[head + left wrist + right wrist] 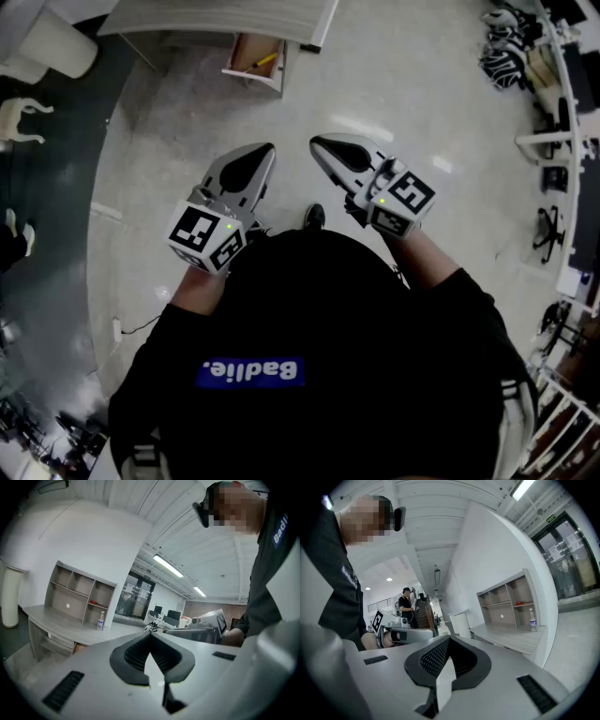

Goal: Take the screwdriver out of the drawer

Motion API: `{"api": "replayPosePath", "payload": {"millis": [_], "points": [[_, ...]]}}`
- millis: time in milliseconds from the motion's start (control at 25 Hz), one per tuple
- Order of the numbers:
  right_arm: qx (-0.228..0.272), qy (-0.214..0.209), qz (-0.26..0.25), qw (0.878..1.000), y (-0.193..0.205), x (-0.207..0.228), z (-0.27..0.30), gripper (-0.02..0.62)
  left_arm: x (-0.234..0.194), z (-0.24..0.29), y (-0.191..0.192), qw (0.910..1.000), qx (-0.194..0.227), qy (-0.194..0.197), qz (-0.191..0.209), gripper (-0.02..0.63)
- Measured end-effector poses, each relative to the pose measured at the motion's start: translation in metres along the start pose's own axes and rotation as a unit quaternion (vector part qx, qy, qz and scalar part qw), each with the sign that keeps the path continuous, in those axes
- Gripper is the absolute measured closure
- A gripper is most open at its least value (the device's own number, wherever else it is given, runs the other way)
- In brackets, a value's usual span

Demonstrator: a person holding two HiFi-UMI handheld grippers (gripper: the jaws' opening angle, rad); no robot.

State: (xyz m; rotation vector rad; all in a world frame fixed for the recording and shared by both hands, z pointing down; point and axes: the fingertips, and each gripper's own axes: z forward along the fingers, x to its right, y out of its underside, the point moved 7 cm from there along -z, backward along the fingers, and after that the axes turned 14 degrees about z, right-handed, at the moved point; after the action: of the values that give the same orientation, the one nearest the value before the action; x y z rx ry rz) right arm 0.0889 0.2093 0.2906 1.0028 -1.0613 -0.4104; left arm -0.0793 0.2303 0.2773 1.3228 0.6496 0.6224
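1. Clearly, we held the left gripper [266, 150] and right gripper [317, 143] with fingers closed and empty, well short of the open drawer [251, 75].
2. The yellow screwdriver [265, 61] lay inside; reaching in with closed fingers, we risked shoving it deeper.

Ahead of our left gripper [267, 150] and right gripper [317, 142] we see only bare pale floor [394, 84] as far as the open drawer [253, 79], so the way forward is free. The drawer stands pulled out from the desk [187, 19] and is open at the top. Its rear end runs under the desk top's edge, and its walls close the sides. On the desk, a shelf unit [79, 595] and a water bottle [101, 619] stand well back. Dark furniture [548, 225] crowds the far right, and a white cylinder [56, 47] stands beside the desk at the left.
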Motion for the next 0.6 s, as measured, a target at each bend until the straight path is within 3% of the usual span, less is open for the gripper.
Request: {"api": "replayPosePath", "payload": {"millis": [600], "points": [[-0.002, -0.008, -0.012, 1.0, -0.0038, 0.0101, 0.0018, 0.565, -0.0026, 0.0077, 0.0022, 1.0, 0.001, -0.006, 0.002, 0.611]]}}
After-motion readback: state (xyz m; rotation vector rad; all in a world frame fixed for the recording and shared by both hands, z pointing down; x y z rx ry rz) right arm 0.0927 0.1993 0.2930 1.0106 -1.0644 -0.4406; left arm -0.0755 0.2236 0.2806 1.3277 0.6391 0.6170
